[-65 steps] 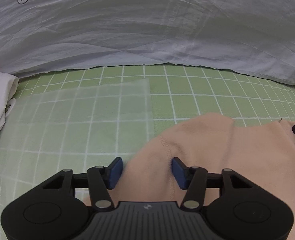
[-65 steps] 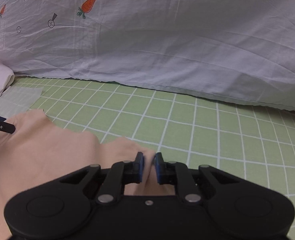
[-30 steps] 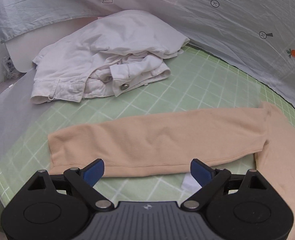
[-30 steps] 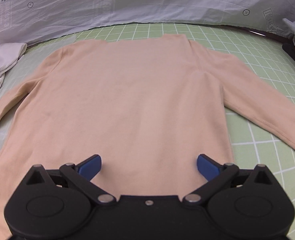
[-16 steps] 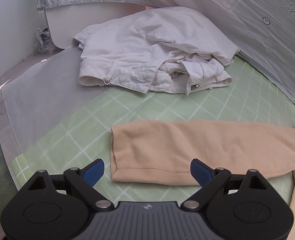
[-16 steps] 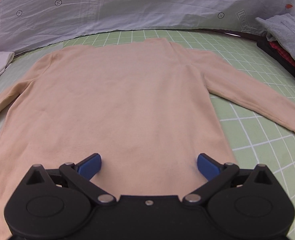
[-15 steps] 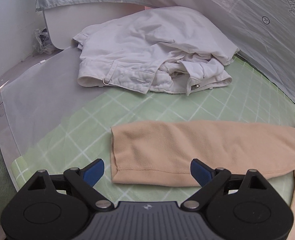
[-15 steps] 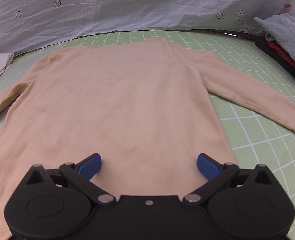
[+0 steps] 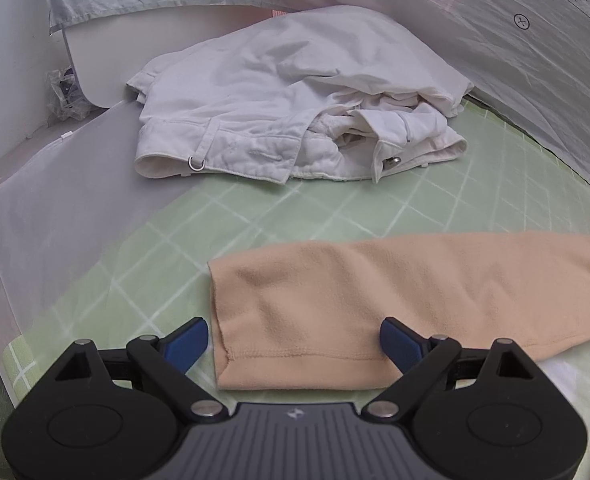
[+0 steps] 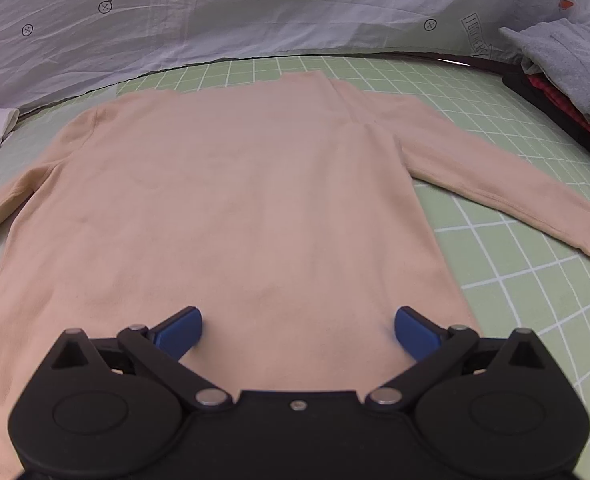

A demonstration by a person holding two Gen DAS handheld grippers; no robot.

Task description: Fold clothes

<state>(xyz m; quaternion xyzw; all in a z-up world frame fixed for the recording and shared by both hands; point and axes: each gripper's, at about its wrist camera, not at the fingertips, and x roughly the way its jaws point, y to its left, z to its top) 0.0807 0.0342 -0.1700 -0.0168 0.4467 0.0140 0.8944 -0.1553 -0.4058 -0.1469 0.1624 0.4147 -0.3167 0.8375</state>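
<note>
Covering the bed (image 10: pixel 535 280), green checked sheet (image 9: pixel 475 196)

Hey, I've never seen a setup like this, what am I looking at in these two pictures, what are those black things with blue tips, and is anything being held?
No robot here: a person carries a hand-held claw in each hand, with a wide-angle camera on each looking along its two blue-tipped fingers. One picture comes from the left claw, the other from the right claw.

On the green checked mat a peach long-sleeved top lies spread flat. The right claw is open above its hem. The left claw is at the cuff of the top's sleeve; its jaws are closing with the cuff between them, but the pads do not press on it yet, so nothing is held. Behind lie crumpled white trousers, and at the right edge a stack of folded clothes.
</note>
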